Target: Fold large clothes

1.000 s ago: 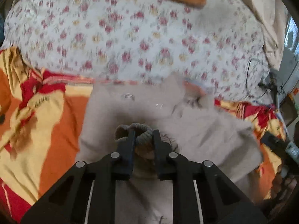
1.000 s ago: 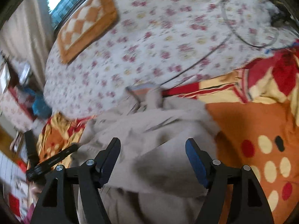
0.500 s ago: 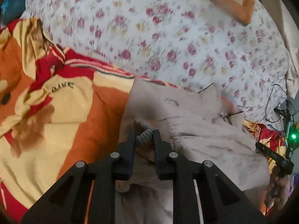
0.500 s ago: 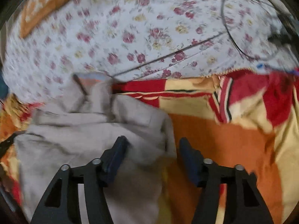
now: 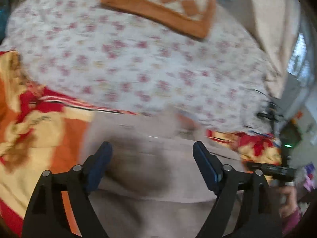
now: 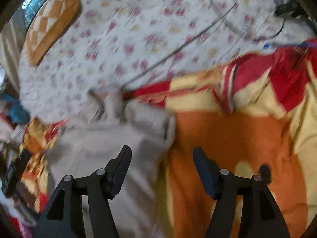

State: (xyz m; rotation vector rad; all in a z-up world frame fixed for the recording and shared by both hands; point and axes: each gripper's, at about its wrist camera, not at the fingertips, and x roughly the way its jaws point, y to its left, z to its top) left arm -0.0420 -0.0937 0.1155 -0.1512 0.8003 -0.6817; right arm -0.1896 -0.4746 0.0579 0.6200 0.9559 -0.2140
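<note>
A beige-grey garment (image 5: 158, 170) lies bunched on an orange, red and yellow blanket (image 5: 35, 138). My left gripper (image 5: 152, 148) is open and empty, its jaws spread wide above the garment's middle. The view is blurred by motion. In the right wrist view the same garment (image 6: 118, 138) lies left of centre. My right gripper (image 6: 161, 152) is open and empty over the garment's right edge, where it meets the orange blanket (image 6: 227, 138).
A white floral bedsheet (image 5: 138, 59) covers the bed beyond, with an orange checked cushion (image 5: 162, 4) at the back. Dark cables (image 6: 227, 19) lie on the sheet at the right. A curtain and window (image 5: 281, 29) stand at the far right.
My left gripper has opened and let go of the garment's ribbed edge that it held pinched. The garment has dropped onto the blanket. My right gripper stays open and has shifted slightly.
</note>
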